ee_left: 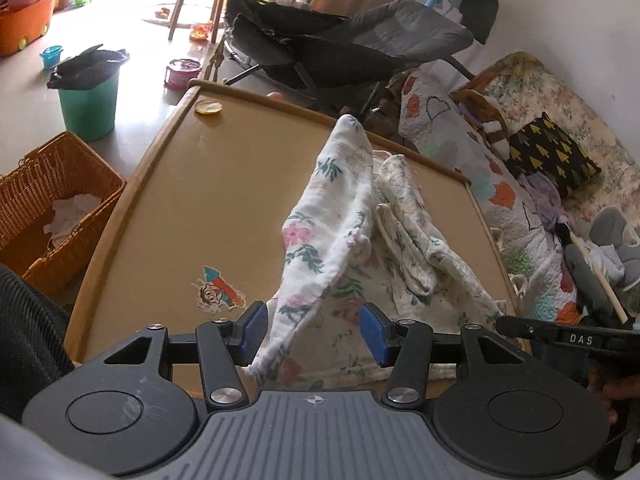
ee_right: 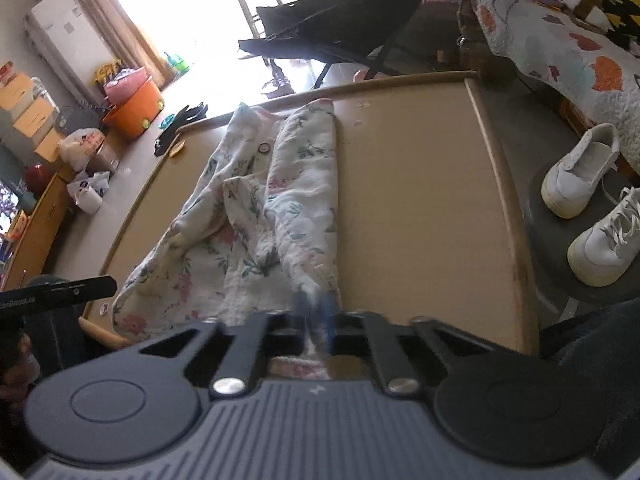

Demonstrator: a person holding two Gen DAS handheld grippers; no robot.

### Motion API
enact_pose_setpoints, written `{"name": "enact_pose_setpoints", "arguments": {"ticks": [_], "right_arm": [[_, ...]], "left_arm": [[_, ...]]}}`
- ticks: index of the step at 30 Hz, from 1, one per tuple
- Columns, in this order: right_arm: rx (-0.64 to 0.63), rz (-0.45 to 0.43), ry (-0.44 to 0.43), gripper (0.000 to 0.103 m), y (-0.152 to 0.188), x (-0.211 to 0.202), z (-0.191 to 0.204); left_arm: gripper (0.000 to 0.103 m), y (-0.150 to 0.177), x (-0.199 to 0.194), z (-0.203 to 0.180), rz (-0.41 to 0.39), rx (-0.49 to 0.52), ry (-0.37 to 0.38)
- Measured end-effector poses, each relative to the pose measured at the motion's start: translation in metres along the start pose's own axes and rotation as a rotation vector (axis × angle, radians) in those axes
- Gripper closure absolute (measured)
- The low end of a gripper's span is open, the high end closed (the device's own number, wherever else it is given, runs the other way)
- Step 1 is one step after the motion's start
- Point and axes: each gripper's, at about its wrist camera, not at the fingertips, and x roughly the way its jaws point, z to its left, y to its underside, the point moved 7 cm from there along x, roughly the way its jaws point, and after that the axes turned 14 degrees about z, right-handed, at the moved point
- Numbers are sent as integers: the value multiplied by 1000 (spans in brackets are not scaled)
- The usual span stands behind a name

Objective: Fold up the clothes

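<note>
I am in a lived-in home. A quilted bed, toy tubs and sneakers surround my worktop

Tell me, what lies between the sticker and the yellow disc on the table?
Nothing: in the left wrist view the table is bare between the sticker and the yellow disc. The garment lies off to the side.

free: bare table right of the floral garment — clear | blocked: garment heaped mid-table; wicker basket at left edge; shoes beyond right edge
</note>
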Motion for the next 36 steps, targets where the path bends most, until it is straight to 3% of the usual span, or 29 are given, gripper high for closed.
{"name": "enact_pose_setpoints", "arguments": {"ticks": [6,14,26,30,33,36], "right_arm": [[-30,6,19,102,3,-4,6],[-94,30,-34,102,2,-5,32],[-261,201,24,102,9,47,74],[-297,215,39,102,10,49,78],[-324,227,51,96,11,46,82],[-358,228,74,83,12,38,88]], "left_arm": [[50,0,3,4,3,-20,2],[50,-1,7,3,6,-33,12],[50,-1,8,2,6,-38,21],[50,-1,10,0,10,-32,22],[50,-2,11,0,13,-35,22],[50,-2,11,1,9,-41,26]]}}
